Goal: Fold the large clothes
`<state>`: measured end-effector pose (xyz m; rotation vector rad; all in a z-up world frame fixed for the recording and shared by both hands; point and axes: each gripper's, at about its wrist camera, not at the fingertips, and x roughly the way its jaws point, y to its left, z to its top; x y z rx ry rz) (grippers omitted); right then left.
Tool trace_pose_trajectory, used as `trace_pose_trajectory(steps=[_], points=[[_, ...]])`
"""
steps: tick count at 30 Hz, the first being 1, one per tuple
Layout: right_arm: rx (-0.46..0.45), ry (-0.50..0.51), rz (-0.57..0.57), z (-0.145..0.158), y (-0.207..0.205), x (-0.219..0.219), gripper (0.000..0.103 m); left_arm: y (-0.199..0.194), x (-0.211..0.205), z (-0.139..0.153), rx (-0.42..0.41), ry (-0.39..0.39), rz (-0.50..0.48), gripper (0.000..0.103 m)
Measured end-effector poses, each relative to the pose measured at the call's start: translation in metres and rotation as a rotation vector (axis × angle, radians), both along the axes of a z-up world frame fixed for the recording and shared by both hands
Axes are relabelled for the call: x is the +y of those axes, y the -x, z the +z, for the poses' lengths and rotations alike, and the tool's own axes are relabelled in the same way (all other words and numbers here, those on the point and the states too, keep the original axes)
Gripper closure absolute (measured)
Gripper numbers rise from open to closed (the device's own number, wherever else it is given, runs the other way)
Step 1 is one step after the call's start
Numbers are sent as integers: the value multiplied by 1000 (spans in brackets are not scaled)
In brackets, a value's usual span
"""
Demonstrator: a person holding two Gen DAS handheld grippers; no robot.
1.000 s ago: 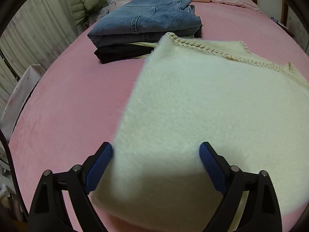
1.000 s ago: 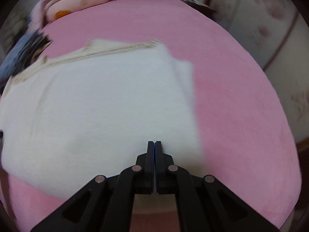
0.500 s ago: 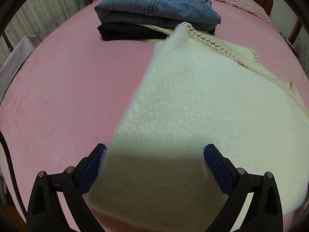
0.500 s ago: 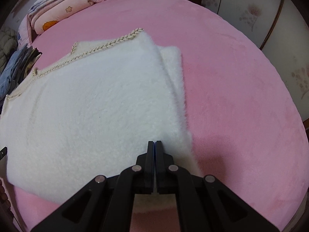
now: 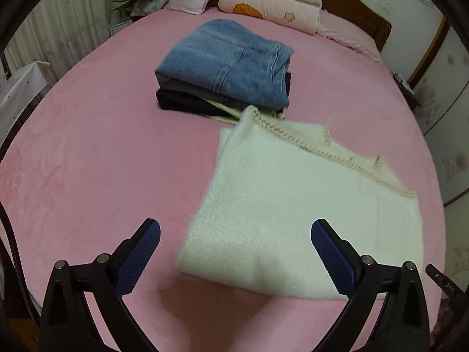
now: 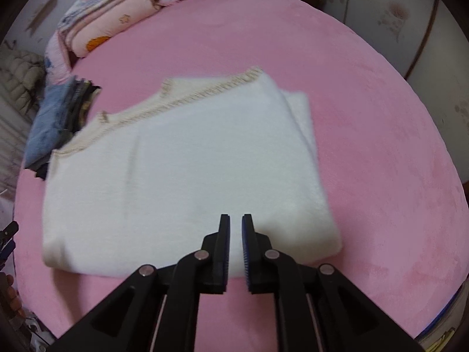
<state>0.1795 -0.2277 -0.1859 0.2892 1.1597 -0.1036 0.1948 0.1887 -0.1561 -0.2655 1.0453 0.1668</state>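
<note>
below left tool, apart: folded white sweater on bed.

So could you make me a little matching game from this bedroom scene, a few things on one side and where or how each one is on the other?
Things:
1. white fluffy sweater
2. folded jeans
3. left hand-held gripper
4. right hand-held gripper

Descriptions:
A. jaws spread wide, nothing between them
B. top of a small stack of clothes
C. jaws a narrow gap apart, just been opening, holding nothing
D. folded flat on the pink bed, nearest the cameras

Pairs: 1-D, 2-B, 3-A, 4-C
</note>
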Motion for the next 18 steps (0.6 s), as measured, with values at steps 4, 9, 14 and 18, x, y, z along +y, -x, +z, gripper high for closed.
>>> trace_pose_trajectory(steps=[4, 9, 14, 18], points=[[-95, -67, 55, 43, -2, 26, 67, 10, 9, 23, -23, 51, 40, 1], [-186, -85, 126, 78, -5, 54, 67, 16, 13, 26, 5, 154, 63, 1], [-233, -56, 215, 89, -1, 83, 66, 21, 12, 17, 7, 197, 70, 1], [-240, -40, 239, 79, 2, 96, 66, 24, 8, -2, 18, 213, 63, 1]])
